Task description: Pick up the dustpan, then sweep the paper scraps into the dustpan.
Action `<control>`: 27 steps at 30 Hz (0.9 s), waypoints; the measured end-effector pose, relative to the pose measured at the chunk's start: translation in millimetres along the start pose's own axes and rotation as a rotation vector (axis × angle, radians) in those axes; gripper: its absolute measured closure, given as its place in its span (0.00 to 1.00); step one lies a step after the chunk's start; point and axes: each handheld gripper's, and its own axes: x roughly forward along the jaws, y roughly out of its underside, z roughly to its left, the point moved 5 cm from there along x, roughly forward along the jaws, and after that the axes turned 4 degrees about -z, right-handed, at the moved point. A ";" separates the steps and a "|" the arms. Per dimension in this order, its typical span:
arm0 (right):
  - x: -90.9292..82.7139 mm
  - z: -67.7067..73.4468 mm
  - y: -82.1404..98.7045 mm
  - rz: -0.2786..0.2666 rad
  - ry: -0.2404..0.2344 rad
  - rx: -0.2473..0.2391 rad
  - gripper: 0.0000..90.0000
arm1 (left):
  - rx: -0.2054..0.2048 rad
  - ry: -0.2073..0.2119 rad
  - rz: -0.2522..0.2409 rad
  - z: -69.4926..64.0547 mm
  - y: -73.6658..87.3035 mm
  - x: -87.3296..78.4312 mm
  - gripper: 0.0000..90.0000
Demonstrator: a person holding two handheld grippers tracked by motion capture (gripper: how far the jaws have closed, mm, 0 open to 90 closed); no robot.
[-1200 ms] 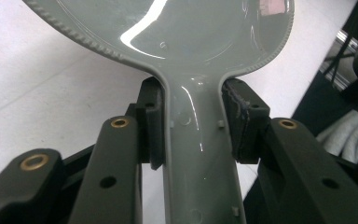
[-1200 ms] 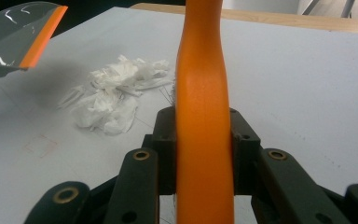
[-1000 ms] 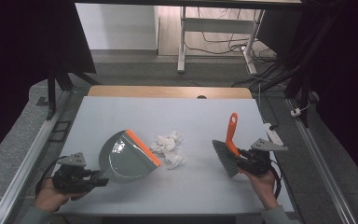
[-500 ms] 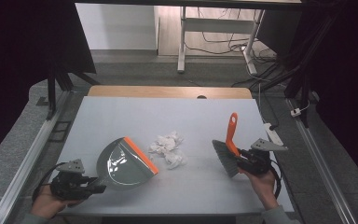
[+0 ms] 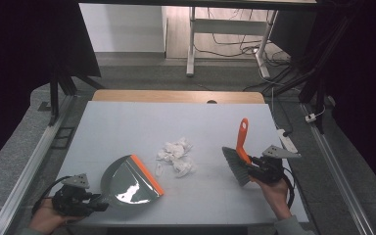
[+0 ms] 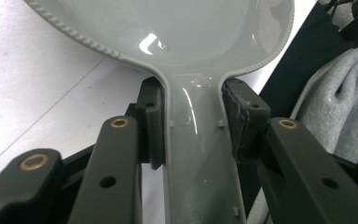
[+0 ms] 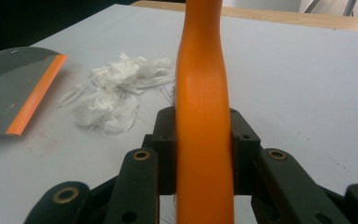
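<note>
Still, with the left gripper (image 5: 100,205) clamped on the dustpan (image 5: 129,181) near-left on the bench (image 5: 127,127) and the right gripper (image 5: 249,166) clamped on the brush (image 5: 237,159), a hard sweep could scatter the light paper scraps (image 5: 176,156) past the pan's orange lip.

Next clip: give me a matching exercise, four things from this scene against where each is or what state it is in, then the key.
Things:
1. dustpan
2. brush
3. crumpled paper
4. table

Places or states:
A. loose on the table between the two tools
B. orange handle clamped in the right gripper
C. grey handle clamped in the left gripper
D. white surface with a wooden far edge

Pairs: 1-C, 2-B, 3-A, 4-D
</note>
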 end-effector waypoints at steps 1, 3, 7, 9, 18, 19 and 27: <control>0.3 0.1 0.2 0.003 0.000 0.003 0.77 | 0.003 -0.001 -0.002 0.0 -0.6 0.6 0.69; 1.1 0.1 0.0 0.004 -0.001 0.004 0.77 | 0.005 0.001 -0.002 -0.5 -1.7 1.7 0.69; 2.1 1.2 -1.2 0.000 -0.003 -0.004 0.77 | 0.006 0.004 0.007 -0.8 -1.5 3.8 0.69; 2.1 1.3 -1.6 0.000 -0.002 -0.003 0.77 | 0.003 0.006 0.006 -0.3 -1.4 4.3 0.69; 9.0 3.7 -9.2 -0.003 -0.003 -0.020 0.77 | -0.003 0.009 -0.001 0.7 -2.6 4.0 0.69; 14.0 3.7 -12.6 0.001 0.003 -0.020 0.77 | -0.006 0.007 -0.003 0.9 -2.8 4.3 0.69; 32.6 8.3 -23.8 0.011 0.007 -0.031 0.77 | -0.010 0.008 -0.009 1.1 -4.0 5.2 0.69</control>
